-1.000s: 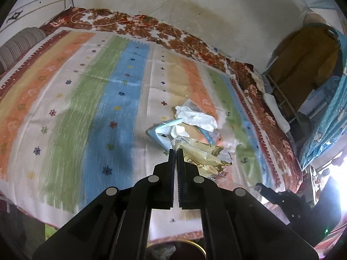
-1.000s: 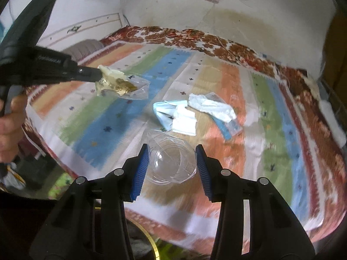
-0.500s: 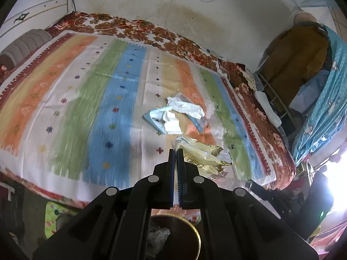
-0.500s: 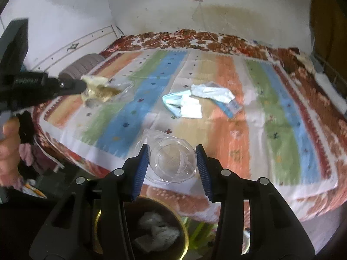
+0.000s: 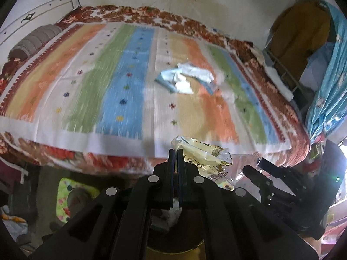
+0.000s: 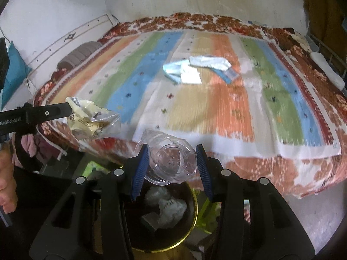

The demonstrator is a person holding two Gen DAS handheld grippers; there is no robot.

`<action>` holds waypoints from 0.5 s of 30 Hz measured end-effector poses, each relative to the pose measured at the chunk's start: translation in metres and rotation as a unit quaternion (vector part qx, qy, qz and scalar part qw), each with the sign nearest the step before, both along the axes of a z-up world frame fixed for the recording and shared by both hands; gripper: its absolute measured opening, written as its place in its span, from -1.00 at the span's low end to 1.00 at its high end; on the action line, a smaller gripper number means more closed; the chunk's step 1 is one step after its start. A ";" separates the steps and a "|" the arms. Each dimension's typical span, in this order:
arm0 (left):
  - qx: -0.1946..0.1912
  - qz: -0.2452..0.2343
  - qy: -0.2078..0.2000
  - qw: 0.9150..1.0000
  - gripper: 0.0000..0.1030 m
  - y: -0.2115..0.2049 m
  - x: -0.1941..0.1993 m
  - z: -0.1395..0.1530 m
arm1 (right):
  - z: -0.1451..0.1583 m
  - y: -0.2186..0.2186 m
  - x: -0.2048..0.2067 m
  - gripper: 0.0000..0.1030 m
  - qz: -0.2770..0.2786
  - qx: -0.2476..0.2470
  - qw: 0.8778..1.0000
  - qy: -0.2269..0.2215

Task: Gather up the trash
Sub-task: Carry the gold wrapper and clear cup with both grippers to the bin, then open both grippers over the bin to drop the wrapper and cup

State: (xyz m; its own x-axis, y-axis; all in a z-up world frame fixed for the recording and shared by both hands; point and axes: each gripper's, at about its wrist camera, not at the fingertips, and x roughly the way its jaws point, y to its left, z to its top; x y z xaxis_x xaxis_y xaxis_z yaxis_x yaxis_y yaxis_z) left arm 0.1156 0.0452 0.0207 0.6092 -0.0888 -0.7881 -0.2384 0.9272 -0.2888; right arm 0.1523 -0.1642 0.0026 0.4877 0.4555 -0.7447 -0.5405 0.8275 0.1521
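A: What has changed in the last second?

B: Both hands have pulled back off the bed [image 6: 216, 69] toward the bin [image 6: 190, 221]. A second ago only the bin's rim peeped in under the grippers; now its mouth sits right below them in the right wrist view.

A: And the grips?

B: Unchanged. The left gripper [image 5: 176, 151] is clamped tight on the wrapper [image 5: 201, 155], jaws nearly meeting. The right gripper [image 6: 172, 160] holds the cup [image 6: 171, 162] between its blue pads, jaws about half spread.

A: So where does the task stand?

B: I'd say the carry is nearly done. The cup hangs just above the bin's far rim; the wrapper is to the left of the bin, not over it yet. The release comes next, likely the cup first.

A: What's left?

B: A small heap of white and blue scraps [image 6: 195, 71] lies mid-bed, well away from the bin.

A: Does either view add anything?

B: The right one shows trash already in the bin and the wrapper from the side. The left one hides most of the bin behind its own body, but shows the right gripper [image 5: 258, 162] from outside.
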 end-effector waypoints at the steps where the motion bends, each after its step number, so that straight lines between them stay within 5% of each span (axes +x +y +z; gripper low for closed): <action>1: 0.004 0.001 0.006 1.000 -0.97 -0.001 -0.001 -0.003 | -0.004 0.000 -0.004 -0.19 0.002 -0.001 1.000 0.006; 15: 0.015 0.016 0.106 0.994 -0.96 -0.011 0.004 -0.051 | -0.047 0.012 -0.020 -0.19 0.010 -0.065 0.996 0.057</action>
